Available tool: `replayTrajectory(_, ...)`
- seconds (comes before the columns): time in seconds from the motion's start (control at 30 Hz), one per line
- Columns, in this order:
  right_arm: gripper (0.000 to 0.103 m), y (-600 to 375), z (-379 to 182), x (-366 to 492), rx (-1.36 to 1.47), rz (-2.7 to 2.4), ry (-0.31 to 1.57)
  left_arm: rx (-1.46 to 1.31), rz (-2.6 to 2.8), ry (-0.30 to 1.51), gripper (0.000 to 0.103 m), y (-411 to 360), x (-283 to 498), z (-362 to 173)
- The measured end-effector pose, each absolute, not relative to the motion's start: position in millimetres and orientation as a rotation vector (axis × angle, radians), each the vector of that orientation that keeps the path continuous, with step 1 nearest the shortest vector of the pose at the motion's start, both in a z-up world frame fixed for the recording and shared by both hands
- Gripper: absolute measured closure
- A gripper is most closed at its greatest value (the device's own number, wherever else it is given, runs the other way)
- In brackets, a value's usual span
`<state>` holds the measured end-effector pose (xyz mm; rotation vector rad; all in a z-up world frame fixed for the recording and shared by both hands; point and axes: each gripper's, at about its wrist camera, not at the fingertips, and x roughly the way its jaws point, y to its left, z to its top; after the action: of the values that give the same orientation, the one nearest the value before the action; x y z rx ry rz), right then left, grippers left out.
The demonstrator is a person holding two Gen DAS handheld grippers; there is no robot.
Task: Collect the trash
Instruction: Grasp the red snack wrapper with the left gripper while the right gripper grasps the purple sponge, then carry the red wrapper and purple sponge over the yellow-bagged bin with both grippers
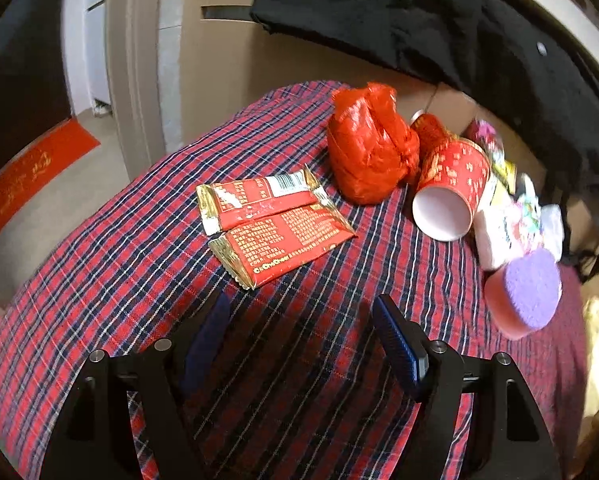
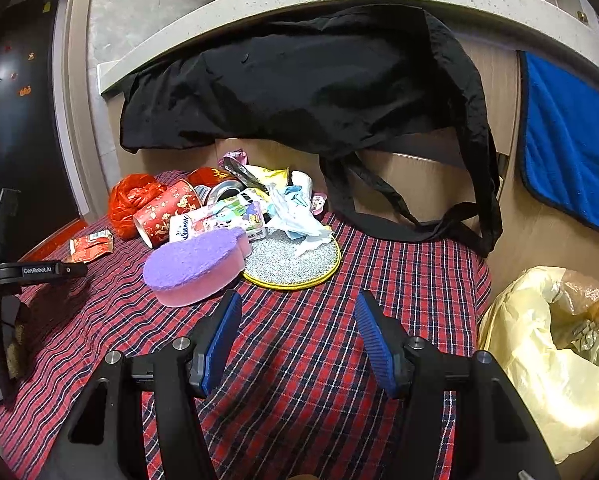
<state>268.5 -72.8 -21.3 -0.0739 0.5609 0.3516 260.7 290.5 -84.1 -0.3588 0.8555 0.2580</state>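
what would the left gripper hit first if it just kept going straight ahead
Most likely the red snack wrappers, lying flat on the plaid tablecloth just ahead of the open left gripper. Nothing lies between them, though depth is hard to judge through the fisheye.

Wrappers [image 1: 275,228] left of knotted bag [image 1: 369,148]; cup [image 1: 451,192] right of it; sponge [image 2: 197,266] before round mat [image 2: 295,260].

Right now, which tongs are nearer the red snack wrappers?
Left. The left tongs hover open just short of the red snack wrappers. The right tongs sit open further along the table, past the purple sponge from the wrappers.
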Motion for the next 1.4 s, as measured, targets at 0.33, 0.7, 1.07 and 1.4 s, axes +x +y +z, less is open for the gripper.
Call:
replayTrajectory(0.33, 0.047, -75, -24, 271, -0.076, 0.361, 0.565, -0.229, 0.049, 0.691, 0.052, 326, 259, -47)
replayTrajectory(0.7, 0.047, -79, -25, 270, -0.079, 0.366, 0.559, -0.338, 0.052, 0.872, 0.052, 368, 311, -84)
replayTrajectory(1.07, 0.047, -53, -17, 292, -0.035, 0.469, 0.647, -0.356, 0.051, 0.809, 0.098, 288, 282, -74)
replayTrajectory(1.4, 0.047, 9, -44, 350, 0.035, 0.514, 0.798, -0.29, 0.051, 0.625, 0.099, 255, 230, -29)
